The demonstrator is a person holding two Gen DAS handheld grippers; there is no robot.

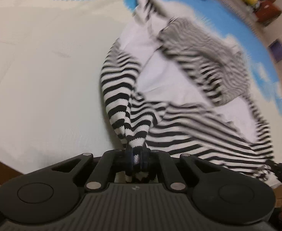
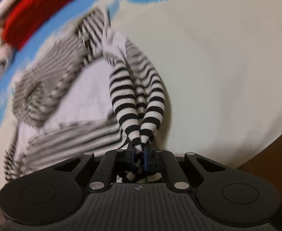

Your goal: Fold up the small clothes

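On the cream surface [image 1: 44, 77] with blue patches lies a black-and-white striped garment [image 1: 189, 100], rumpled and blurred. Left tool [image 1: 136, 158] is clamped on a bunched striped edge of it; right tool [image 2: 140, 156] is likewise clamped on another gathered striped fold. Beyond the garment sits a red cloth [image 2: 39, 9].

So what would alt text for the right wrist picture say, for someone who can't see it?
The right gripper is shut on a bunched edge of a black-and-white striped garment, blurred as it spreads away over a cream cloth with blue patches. Something red lies at the far left.
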